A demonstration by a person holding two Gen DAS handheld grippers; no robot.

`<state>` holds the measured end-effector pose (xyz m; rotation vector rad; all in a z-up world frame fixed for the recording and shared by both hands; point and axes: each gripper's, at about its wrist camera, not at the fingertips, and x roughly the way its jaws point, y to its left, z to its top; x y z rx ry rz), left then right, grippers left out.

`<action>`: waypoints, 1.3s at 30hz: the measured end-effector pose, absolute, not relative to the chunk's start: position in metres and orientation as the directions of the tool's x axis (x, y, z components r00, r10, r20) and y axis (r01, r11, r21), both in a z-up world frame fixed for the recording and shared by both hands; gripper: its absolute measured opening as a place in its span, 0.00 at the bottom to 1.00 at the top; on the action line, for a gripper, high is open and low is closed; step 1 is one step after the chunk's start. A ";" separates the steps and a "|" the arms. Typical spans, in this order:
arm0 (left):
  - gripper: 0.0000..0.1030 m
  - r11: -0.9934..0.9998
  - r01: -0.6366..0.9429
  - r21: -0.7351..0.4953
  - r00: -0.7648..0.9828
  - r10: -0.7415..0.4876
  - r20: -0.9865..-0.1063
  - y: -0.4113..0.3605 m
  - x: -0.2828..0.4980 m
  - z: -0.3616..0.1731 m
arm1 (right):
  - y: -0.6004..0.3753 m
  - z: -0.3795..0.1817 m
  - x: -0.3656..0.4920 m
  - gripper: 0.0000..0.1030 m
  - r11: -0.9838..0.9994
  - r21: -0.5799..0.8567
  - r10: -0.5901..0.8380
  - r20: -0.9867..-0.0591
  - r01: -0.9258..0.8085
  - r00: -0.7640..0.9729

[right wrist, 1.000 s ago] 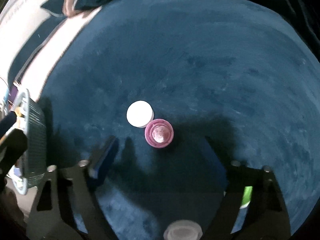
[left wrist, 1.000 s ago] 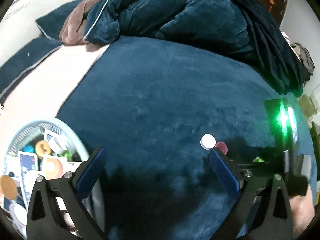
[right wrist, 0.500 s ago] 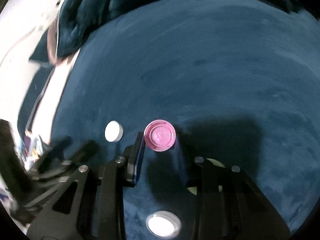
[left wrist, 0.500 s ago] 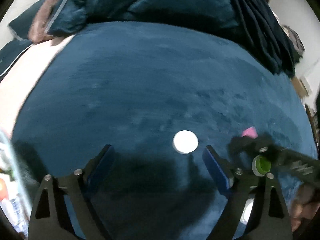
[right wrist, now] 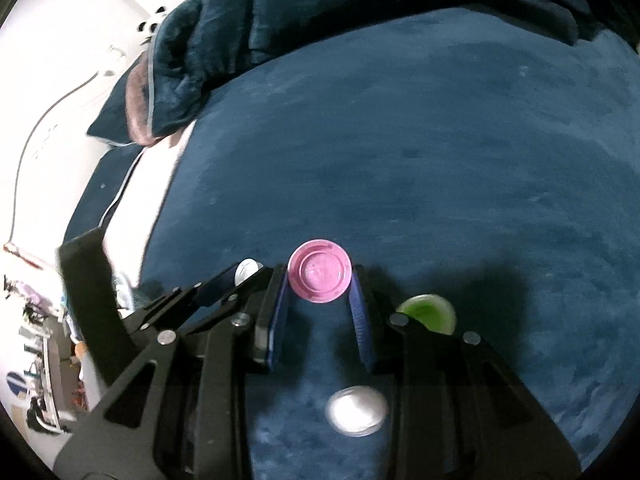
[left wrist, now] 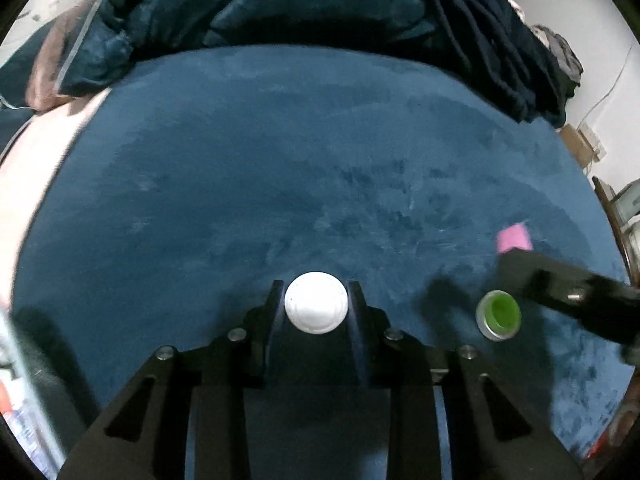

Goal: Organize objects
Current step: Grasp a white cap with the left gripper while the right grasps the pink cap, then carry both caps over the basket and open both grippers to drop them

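Left hand-held gripper (left wrist: 316, 300): jaws had just been closing and now pinched a white round-topped container (left wrist: 316, 303) between the blue pads, over the dark blue bed cover (left wrist: 280, 168). Right hand-held gripper (right wrist: 320, 280): jaws drawn in tight on a pink-lidded container (right wrist: 320, 271), held at the fingertips above the cover. A green-topped jar (left wrist: 498, 315) stood on the cover just right of the left hand-held gripper, close under the right one. A silvery-white lid (right wrist: 357, 411) lay on the cover below the right fingers, blurred. Rumpled blue blanket (left wrist: 260, 4) heaped at the far side.
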<state>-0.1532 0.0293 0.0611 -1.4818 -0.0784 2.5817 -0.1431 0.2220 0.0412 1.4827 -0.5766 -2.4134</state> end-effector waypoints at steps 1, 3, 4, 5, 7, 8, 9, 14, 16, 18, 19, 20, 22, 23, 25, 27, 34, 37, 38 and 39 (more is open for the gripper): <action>0.29 -0.986 -0.107 -0.125 -0.508 0.163 -0.846 0.024 -0.147 0.070 | 0.216 0.043 -0.143 0.30 -0.889 0.458 -0.418 -0.790 0.021 -0.448; 0.29 -0.989 -0.085 -0.120 -0.535 0.147 -0.832 0.008 -0.132 0.088 | 0.204 0.048 -0.140 0.30 -0.887 0.459 -0.435 -0.784 0.058 -0.443; 0.29 -0.990 -0.073 -0.118 -0.544 0.138 -0.828 -0.001 -0.127 0.096 | 0.197 0.051 -0.138 0.30 -0.884 0.461 -0.444 -0.781 0.075 -0.440; 0.29 -0.991 -0.057 -0.118 -0.555 0.130 -0.821 -0.011 -0.121 0.105 | 0.189 0.054 -0.137 0.30 -0.881 0.464 -0.454 -0.776 0.092 -0.438; 0.29 -0.989 -0.017 -0.146 -0.583 0.128 -0.802 -0.036 -0.107 0.124 | 0.171 0.060 -0.135 0.30 -0.872 0.472 -0.479 -0.764 0.130 -0.432; 0.29 -0.987 0.004 -0.161 -0.595 0.128 -0.794 -0.047 -0.101 0.132 | 0.162 0.064 -0.134 0.30 -0.866 0.477 -0.491 -0.758 0.149 -0.429; 0.29 -0.983 0.031 -0.179 -0.610 0.123 -0.782 -0.063 -0.091 0.142 | 0.150 0.069 -0.133 0.30 -0.859 0.481 -0.506 -0.751 0.174 -0.424; 0.29 -0.972 0.147 -0.186 -0.644 0.048 -0.763 -0.126 -0.050 0.168 | 0.091 0.085 -0.123 0.30 -0.814 0.497 -0.581 -0.723 0.302 -0.374; 0.29 -0.959 0.211 -0.191 -0.649 0.009 -0.761 -0.156 -0.033 0.174 | 0.060 0.089 -0.117 0.30 -0.782 0.506 -0.616 -0.714 0.363 -0.334; 0.29 -0.942 0.269 -0.200 -0.647 -0.023 -0.762 -0.180 -0.021 0.176 | 0.029 0.091 -0.113 0.30 -0.747 0.521 -0.650 -0.703 0.414 -0.288; 0.29 -0.933 0.295 -0.205 -0.645 -0.037 -0.763 -0.192 -0.016 0.176 | 0.017 0.091 -0.112 0.30 -0.729 0.533 -0.667 -0.696 0.430 -0.266; 0.29 -0.927 0.315 -0.206 -0.642 -0.048 -0.765 -0.199 -0.012 0.177 | 0.006 0.090 -0.109 0.30 -0.711 0.546 -0.682 -0.689 0.442 -0.245; 0.30 -0.915 0.351 -0.201 -0.630 -0.071 -0.773 -0.212 -0.003 0.176 | -0.016 0.086 -0.106 0.32 -0.673 0.583 -0.713 -0.676 0.456 -0.188; 0.32 -0.912 0.362 -0.194 -0.622 -0.081 -0.779 -0.216 -0.001 0.174 | -0.022 0.083 -0.105 0.32 -0.651 0.608 -0.732 -0.661 0.455 -0.163; 0.65 -0.904 0.393 -0.168 -0.598 -0.113 -0.793 -0.223 0.003 0.171 | -0.031 0.075 -0.108 0.35 -0.565 0.706 -0.803 -0.591 0.428 -0.085; 0.88 -0.890 0.434 -0.139 -0.580 -0.158 -0.800 -0.232 0.012 0.169 | -0.027 0.070 -0.110 0.59 -0.554 0.746 -0.819 -0.568 0.370 -0.080; 0.99 -0.893 0.444 -0.068 -0.580 -0.229 -0.782 -0.231 0.031 0.173 | -0.002 0.073 -0.114 0.92 -0.728 0.573 -0.669 -0.714 0.376 -0.207; 0.99 -0.906 0.421 -0.033 -0.582 -0.242 -0.777 -0.220 0.029 0.175 | 0.005 0.076 -0.108 1.00 -0.787 0.469 -0.584 -0.777 0.401 -0.236; 0.99 -0.910 0.414 -0.025 -0.583 -0.244 -0.775 -0.216 0.029 0.175 | 0.007 0.077 -0.106 1.00 -0.802 0.431 -0.555 -0.794 0.413 -0.249; 0.99 -0.915 0.403 -0.013 -0.583 -0.246 -0.774 -0.211 0.026 0.176 | 0.009 0.078 -0.103 1.00 -0.818 0.386 -0.521 -0.811 0.427 -0.265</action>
